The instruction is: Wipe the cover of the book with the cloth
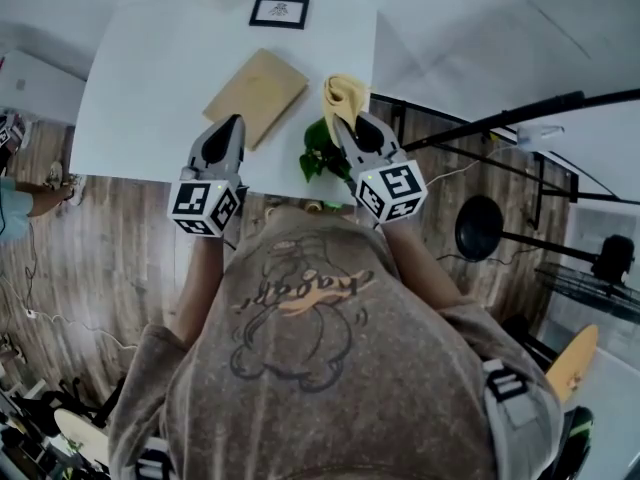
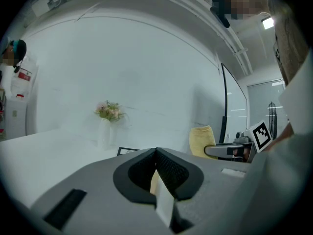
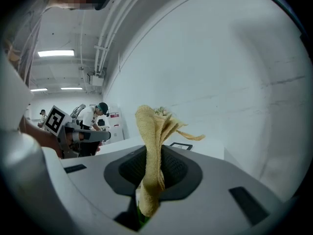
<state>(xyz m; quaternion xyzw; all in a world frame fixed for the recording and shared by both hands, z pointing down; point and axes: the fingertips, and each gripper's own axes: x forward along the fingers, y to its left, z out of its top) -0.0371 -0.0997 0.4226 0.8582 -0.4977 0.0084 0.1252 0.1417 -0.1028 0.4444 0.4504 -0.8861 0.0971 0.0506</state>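
Observation:
A tan book [image 1: 255, 94] lies flat on the white table [image 1: 140, 78]. My right gripper [image 1: 348, 120] is held up over the table's near right edge, shut on a yellow cloth [image 1: 345, 96]. In the right gripper view the cloth [image 3: 149, 126] stands up out of the closed jaws of the gripper [image 3: 149, 156]. My left gripper [image 1: 236, 124] hovers at the book's near edge; its jaws [image 2: 156, 153] meet with nothing held. From the left gripper view the cloth [image 2: 201, 141] and the right gripper [image 2: 229, 151] show at right. The book is hidden in both gripper views.
A black-framed picture [image 1: 279, 11] lies at the table's far side, a vase of flowers [image 2: 110, 112] beyond it. Green leaves [image 1: 320, 151] sit under the right gripper at the table edge. Light stands and cables [image 1: 520, 118] crowd the right. A person [image 3: 98, 114] stands in the background.

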